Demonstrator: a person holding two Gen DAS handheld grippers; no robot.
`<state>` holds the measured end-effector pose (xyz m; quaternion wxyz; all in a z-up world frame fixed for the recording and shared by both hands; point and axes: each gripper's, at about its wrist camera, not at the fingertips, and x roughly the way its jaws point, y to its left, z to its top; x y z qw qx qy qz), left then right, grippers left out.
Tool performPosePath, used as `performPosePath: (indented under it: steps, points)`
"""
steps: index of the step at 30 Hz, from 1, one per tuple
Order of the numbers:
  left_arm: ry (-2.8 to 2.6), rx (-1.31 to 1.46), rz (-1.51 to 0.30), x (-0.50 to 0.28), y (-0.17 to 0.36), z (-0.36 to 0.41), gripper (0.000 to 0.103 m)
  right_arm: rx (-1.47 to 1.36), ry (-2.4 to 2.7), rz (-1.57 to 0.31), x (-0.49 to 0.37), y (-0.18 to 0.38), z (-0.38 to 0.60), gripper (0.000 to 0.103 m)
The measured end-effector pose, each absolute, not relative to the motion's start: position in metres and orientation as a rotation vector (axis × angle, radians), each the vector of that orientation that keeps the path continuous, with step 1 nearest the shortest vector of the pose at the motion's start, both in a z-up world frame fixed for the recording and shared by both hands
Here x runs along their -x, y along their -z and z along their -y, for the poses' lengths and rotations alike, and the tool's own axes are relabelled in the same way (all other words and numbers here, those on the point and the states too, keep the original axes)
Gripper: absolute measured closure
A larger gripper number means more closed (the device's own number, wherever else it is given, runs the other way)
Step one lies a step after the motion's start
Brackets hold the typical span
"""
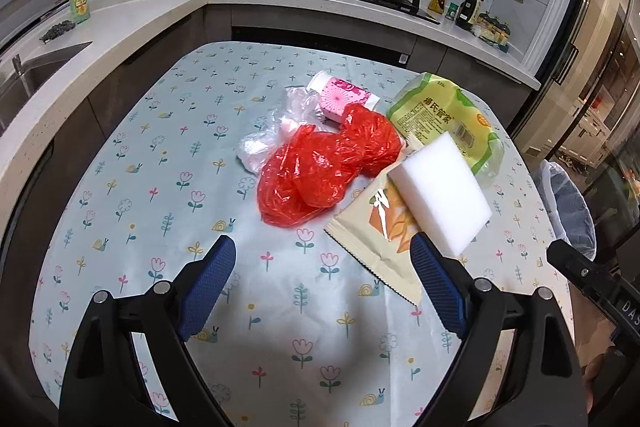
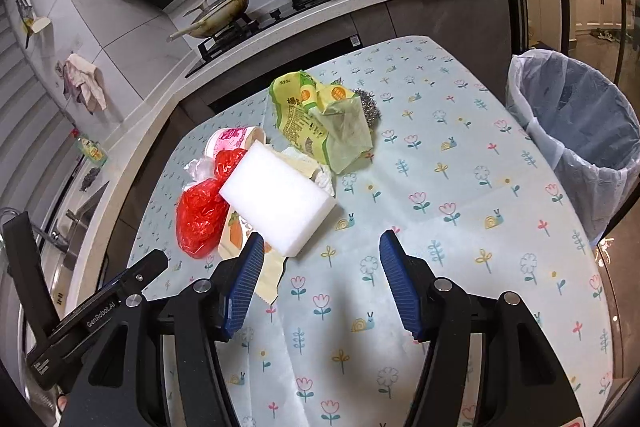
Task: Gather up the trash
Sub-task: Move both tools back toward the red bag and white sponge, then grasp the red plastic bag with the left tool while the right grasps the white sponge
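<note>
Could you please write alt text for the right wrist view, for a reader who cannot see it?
The open right gripper hovers over a floral table, near a white sponge lying on a pile of trash: red bag, green wrapper, pink cup. A lined bin stands at the table's right.

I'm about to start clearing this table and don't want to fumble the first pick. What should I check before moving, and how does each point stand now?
1. Left hand-held gripper open and holding nothing: ok.
2. Right hand-held gripper open and holding nothing: ok.
3. Trash bin lined, open on top, beside the table: ok.
4. White sponge free to lift: ok, it lies on top of the pile.
5. Red plastic bag separate from the clear bag: cannot tell, they overlap.
6. Snack wrapper free: not ok, the sponge rests on it.
</note>
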<state>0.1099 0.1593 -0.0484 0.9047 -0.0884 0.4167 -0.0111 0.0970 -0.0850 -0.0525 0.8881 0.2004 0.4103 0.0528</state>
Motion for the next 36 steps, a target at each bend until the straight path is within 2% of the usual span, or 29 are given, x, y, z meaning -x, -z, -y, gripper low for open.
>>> performPosePath:
  steps: [11,26,28,30,33,34,36]
  points:
    - [0.005,0.206,-0.883,-0.132,0.061,-0.187,0.018,-0.46,-0.137,-0.906,-0.128,0.076,0.067,0.044]
    - [0.043,0.21,-0.907,-0.188,0.08,-0.181,0.019,-0.517,-0.146,-0.93,-0.176,0.096,0.066,0.046]
    - [0.056,0.215,-0.914,-0.193,0.082,-0.178,0.022,-0.524,-0.151,-0.932,-0.18,0.099,0.065,0.048]
    - [0.079,0.213,-0.926,-0.199,0.085,-0.175,0.035,-0.529,-0.158,-0.938,-0.182,0.102,0.063,0.055]
    - [0.107,0.207,-0.945,-0.203,0.087,-0.169,0.052,-0.529,-0.177,-0.95,-0.185,0.107,0.06,0.075]
    - [0.114,0.204,-0.947,-0.203,0.088,-0.167,0.055,-0.529,-0.175,-0.947,-0.184,0.107,0.06,0.076]
    - [0.138,0.201,-0.954,-0.203,0.089,-0.163,0.072,-0.531,-0.18,-0.94,-0.182,0.106,0.06,0.082]
